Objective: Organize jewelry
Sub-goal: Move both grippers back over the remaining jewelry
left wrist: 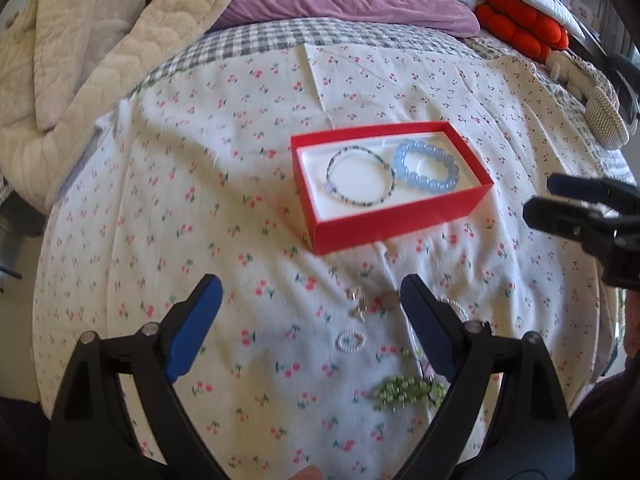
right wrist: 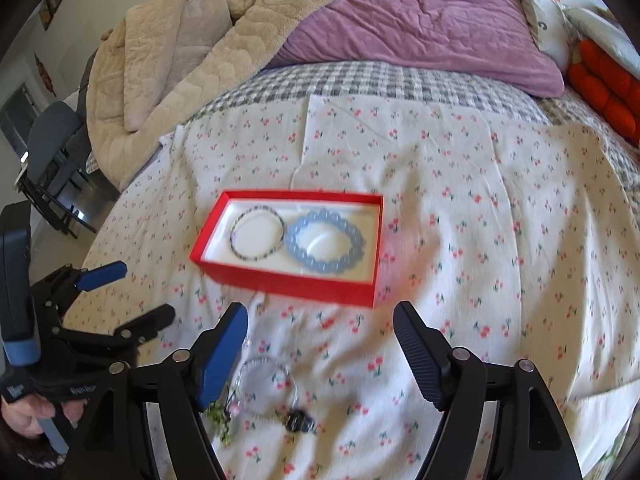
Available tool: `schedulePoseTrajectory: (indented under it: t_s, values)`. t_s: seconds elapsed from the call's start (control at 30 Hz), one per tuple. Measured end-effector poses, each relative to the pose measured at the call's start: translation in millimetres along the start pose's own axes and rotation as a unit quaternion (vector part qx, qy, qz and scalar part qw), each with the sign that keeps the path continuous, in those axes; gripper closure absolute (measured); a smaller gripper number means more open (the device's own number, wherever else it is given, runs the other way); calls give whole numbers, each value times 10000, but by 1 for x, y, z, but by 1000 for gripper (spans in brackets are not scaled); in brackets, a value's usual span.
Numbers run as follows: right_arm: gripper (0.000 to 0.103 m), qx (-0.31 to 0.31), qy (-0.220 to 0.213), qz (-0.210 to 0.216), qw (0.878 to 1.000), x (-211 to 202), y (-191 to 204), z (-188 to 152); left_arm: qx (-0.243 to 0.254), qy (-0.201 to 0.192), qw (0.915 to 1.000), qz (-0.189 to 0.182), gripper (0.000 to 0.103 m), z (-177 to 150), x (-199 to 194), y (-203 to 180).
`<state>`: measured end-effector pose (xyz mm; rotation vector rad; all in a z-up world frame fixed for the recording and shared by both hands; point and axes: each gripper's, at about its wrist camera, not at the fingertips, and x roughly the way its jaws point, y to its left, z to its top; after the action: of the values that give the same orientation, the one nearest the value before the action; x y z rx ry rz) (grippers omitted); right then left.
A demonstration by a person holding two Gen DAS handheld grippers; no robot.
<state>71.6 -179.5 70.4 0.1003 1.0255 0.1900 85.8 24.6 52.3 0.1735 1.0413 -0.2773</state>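
a red box point(left wrist: 394, 216) is seen on the cherry-print sheet point(left wrist: 200, 200), holding 2 bracelets: a thin beaded bracelet point(left wrist: 360, 175) on the left and a blue bead bracelet point(left wrist: 426, 165) on the right. both the left gripper point(left wrist: 310, 304) and right gripper point(right wrist: 320, 332) are held with jaws apart, nothing between them. loose jewelry point(left wrist: 408, 392) lies nearer.

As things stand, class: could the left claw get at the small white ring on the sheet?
Probably yes. The left claw stands open and empty above the white ring, which lies alone on the sheet between its fingers, with nothing covering it.
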Motion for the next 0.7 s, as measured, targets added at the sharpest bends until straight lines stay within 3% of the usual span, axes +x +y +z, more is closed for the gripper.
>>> schedulePoseTrajectory:
  t_s: [0.3, 0.47, 0.7]
  values:
    - [23, -129, 290, -78, 9995, 4, 4, -24, -301, 501, 9982, -169, 9, -26, 6, 17]
    - [23, -79, 578, -146, 9982, 13, -1, -37, -191, 663, 9969, -374, 9, -35, 15, 10]
    - [23, -32, 1046, -255, 9942, 32, -8, -50, 179, 960, 9945, -371, 9, -43, 37, 1]
